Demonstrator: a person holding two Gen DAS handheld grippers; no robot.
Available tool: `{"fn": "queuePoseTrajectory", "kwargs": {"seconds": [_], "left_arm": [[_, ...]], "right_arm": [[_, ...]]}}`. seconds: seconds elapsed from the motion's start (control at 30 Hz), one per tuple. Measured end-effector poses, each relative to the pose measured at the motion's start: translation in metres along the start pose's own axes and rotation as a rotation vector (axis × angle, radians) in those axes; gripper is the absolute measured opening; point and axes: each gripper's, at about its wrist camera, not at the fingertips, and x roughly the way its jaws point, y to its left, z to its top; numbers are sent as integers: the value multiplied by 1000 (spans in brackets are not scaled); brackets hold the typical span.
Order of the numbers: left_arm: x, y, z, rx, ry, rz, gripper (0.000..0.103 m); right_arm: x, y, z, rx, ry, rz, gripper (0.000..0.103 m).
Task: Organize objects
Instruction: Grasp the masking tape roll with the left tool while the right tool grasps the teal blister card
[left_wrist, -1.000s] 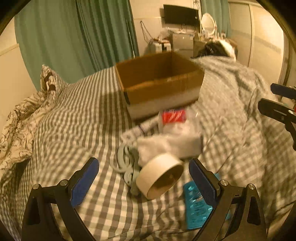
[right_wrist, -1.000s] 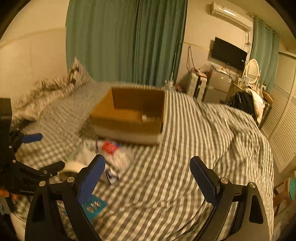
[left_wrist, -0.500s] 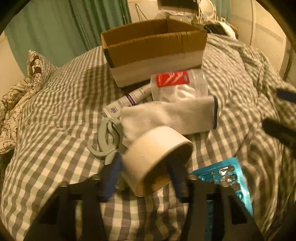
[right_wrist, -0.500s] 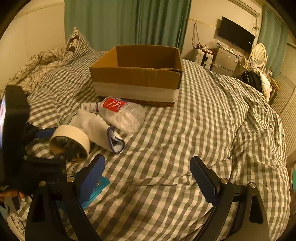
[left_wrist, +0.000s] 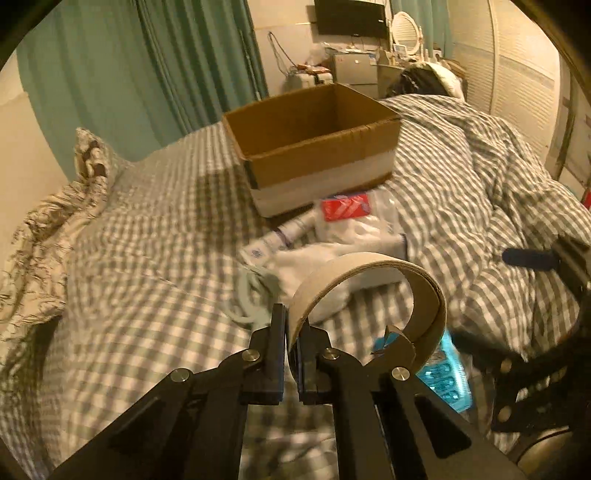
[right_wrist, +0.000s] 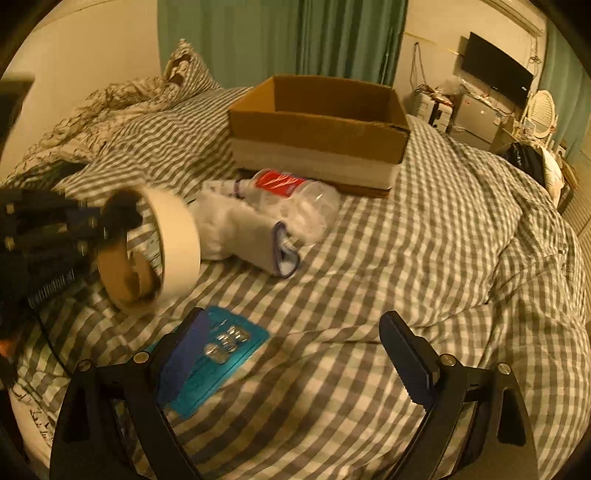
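Observation:
My left gripper (left_wrist: 293, 332) is shut on the wall of a cream tape roll (left_wrist: 373, 291) and holds it above the checked bed; the roll also shows at the left of the right wrist view (right_wrist: 166, 240). An open cardboard box (left_wrist: 317, 147) stands beyond, also seen in the right wrist view (right_wrist: 321, 129). Before the box lie a clear bottle with a red label (right_wrist: 291, 192), a white sock (right_wrist: 240, 229), a tube (left_wrist: 280, 236) and a grey-green ring item (left_wrist: 247, 295). A teal blister pack (right_wrist: 218, 350) lies under my open, empty right gripper (right_wrist: 295, 365).
The checked duvet (right_wrist: 443, 258) is rumpled, with folds at the right. A patterned pillow and blanket (left_wrist: 55, 206) lie at the left. Green curtains, a TV and cluttered furniture stand behind the bed.
My left gripper closed on the tape roll's wall and lifted it off the bed. My right gripper has come lower, over the blister pack, still open.

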Motion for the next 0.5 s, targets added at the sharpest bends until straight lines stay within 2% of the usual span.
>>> {"fn": "queuePoseTrajectory", "kwargs": {"seconds": [0.27,0.4,0.5], "left_arm": [[2,45,-4,-50,-6,132,4],[9,61,-10,-103,10,99,4],[10,61,-12,-99,8,82,4]], "right_arm": [[23,40,-5,-53,72,42,93],[45,60,-10,-59,147,68,93],[59,68,-14,-64,180,58,93]]}}
